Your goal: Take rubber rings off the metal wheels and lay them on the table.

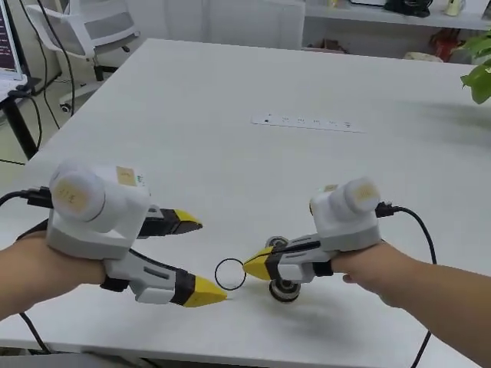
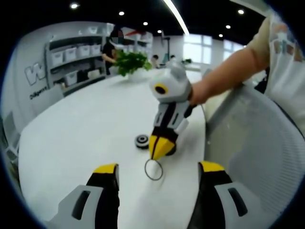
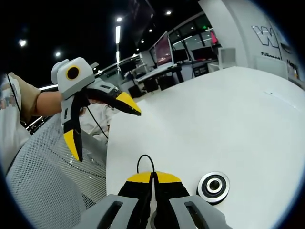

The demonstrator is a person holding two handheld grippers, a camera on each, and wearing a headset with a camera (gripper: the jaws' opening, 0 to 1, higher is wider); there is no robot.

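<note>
A thin black rubber ring point(image 1: 230, 274) lies near the table's front edge. My right gripper point(image 1: 257, 266) is shut, its yellow tips pinching the ring's right edge. One metal wheel point(image 1: 285, 290) sits just under that gripper, and another point(image 1: 278, 244) sits behind it. My left gripper point(image 1: 198, 257) stands open to the left of the ring, its jaws wide apart and holding nothing. In the left gripper view the ring point(image 2: 153, 170) sits between my jaws' line and the right gripper point(image 2: 159, 148), with a wheel point(image 2: 142, 140) beside it. The right gripper view has the ring point(image 3: 145, 163) at its shut tips point(image 3: 153, 177) and a wheel point(image 3: 213, 187) to the right.
A white power strip point(image 1: 305, 122) lies flat at mid-table. A green plant point(image 1: 479, 69) stands at the far right edge. An office chair point(image 1: 84, 31) and cables are off the table's far left. A mesh chair point(image 2: 257, 143) is close behind the front edge.
</note>
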